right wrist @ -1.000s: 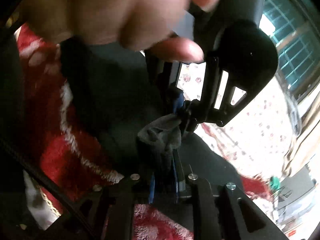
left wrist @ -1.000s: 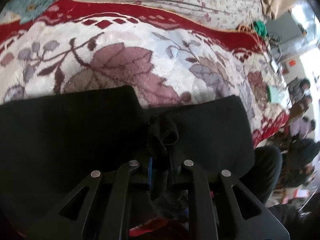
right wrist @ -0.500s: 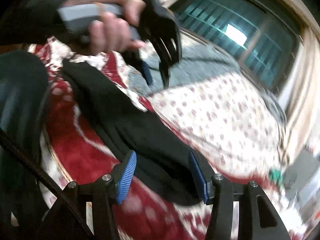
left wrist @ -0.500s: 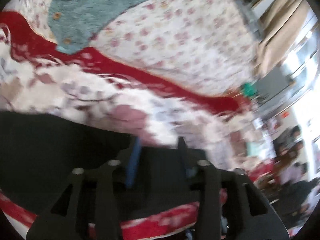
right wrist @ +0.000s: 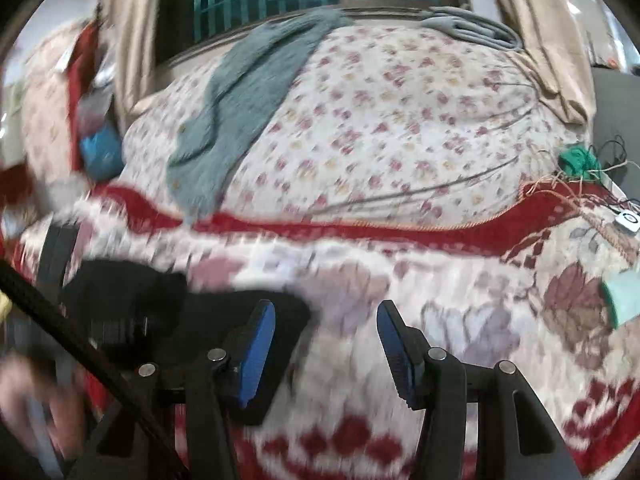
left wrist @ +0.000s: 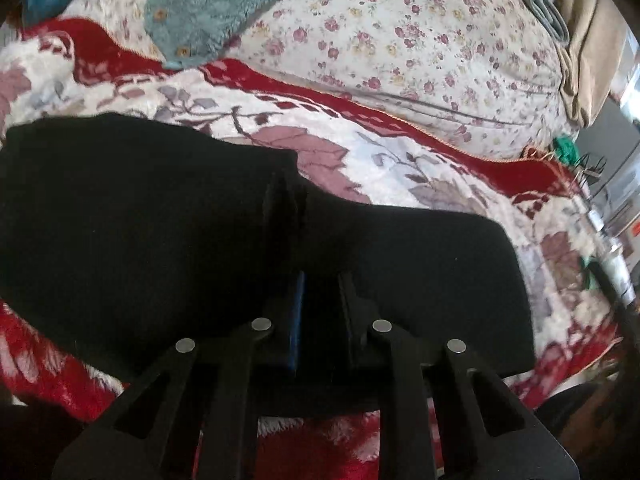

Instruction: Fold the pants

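Black pants lie folded across the red-and-white floral blanket, with a raised crease running toward my left gripper. Its jaws are closing, the gap is narrow, and dark cloth from that crease fills it. In the right wrist view the pants show as a blurred dark patch at the lower left. My right gripper stands open over the blanket just right of them, with nothing between its blue pads. A blurred hand shows at the bottom left of that view.
A teal fleece garment lies on the flowered quilt behind the blanket. Grey folded cloth, beige curtains and a window are at the back. Green yarn and a small white device sit at the right edge.
Both grippers let go of the bunched cloth they held together. The right one swung right and stands open over the blanket. The left opened, moved, and has narrowed again on the pants.
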Motion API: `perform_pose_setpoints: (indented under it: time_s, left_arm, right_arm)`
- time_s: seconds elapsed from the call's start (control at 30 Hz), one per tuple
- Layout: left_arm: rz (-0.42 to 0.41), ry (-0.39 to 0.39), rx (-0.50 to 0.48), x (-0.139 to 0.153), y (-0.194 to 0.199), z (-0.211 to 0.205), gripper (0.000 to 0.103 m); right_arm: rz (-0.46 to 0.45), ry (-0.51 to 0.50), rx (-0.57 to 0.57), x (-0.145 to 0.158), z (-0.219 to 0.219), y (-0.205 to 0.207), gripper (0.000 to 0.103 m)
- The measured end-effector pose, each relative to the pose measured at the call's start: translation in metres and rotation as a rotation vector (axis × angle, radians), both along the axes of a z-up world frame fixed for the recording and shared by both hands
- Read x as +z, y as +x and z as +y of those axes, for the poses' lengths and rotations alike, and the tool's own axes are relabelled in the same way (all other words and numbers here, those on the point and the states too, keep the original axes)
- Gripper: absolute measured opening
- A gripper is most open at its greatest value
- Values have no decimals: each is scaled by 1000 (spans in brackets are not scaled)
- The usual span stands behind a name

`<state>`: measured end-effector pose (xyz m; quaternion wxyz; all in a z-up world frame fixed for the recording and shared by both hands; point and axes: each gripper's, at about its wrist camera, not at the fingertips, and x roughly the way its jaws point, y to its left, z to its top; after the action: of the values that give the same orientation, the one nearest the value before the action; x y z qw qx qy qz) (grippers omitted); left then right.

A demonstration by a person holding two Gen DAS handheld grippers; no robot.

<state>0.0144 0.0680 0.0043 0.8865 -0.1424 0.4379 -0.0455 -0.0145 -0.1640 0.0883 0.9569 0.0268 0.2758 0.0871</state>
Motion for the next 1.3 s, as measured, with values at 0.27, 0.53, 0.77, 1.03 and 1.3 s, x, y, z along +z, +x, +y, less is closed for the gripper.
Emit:
perform_pose_setpoints:
  time_s: [0.27,0.53,0.77,1.03,1.3]
  left_arm:
    - [16,-75,15,-9,-5,5,17]
    - [18,-91,28,-10,-11,5,17]
    - [19,-97,31,-9,-11,6,17]
    - [14,-104,40,-9,-11,7,17]
    - [-20,-113,43,-12,-16,7,17]
  right_arm:
    - [-8,-758,219,-98,113,-18,40]
    - [-157,-593,123,-33,94,-33,42]
    - [131,-434,301,-73,114,32,48]
    - [1,-297,220,-23,94,20,48]
    - [3,-263,317,-77,106,18,72]
